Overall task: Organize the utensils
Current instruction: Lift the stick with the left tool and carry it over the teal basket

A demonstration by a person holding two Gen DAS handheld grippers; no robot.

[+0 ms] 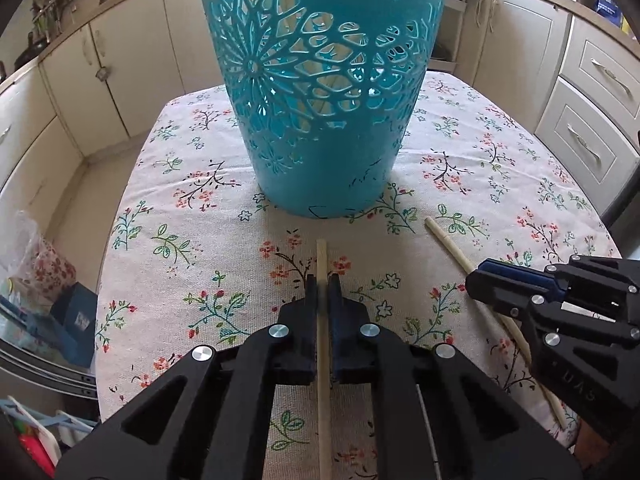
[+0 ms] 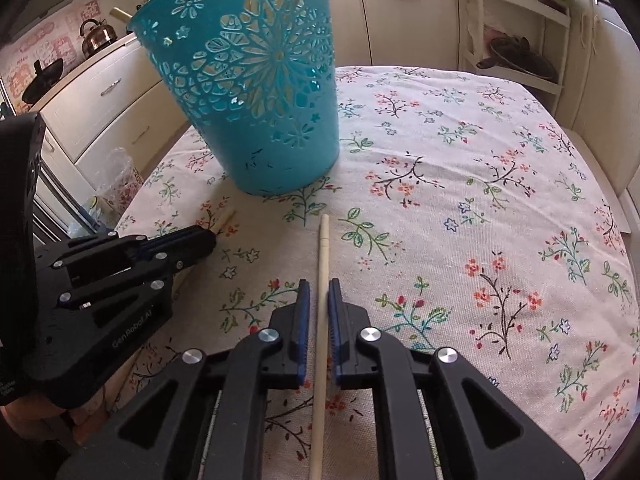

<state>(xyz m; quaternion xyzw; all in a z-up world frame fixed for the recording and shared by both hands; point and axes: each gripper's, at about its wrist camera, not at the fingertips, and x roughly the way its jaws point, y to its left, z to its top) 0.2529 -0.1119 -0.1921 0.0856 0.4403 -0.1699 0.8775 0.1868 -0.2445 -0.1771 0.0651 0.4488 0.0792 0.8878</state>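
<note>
The basket [image 1: 320, 92] stands upright on the tabletop [image 2: 480, 160], toward its far edge and nearer the left edge than the right. Two chopsticks lie on the tabletop before the basket, toward the near edge. The left chopstick [image 1: 322, 360] lies between the closed fingers of the left tool [image 1: 322, 280], its far tip just short of the basket's base. The right chopstick [image 2: 320, 320] lies to its right, clamped likewise in the right tool [image 2: 319, 284], its far tip also near the base. The two tools sit side by side, apart. Cabinets [image 1: 120, 72] stand beyond the tabletop's far and side edges.
</note>
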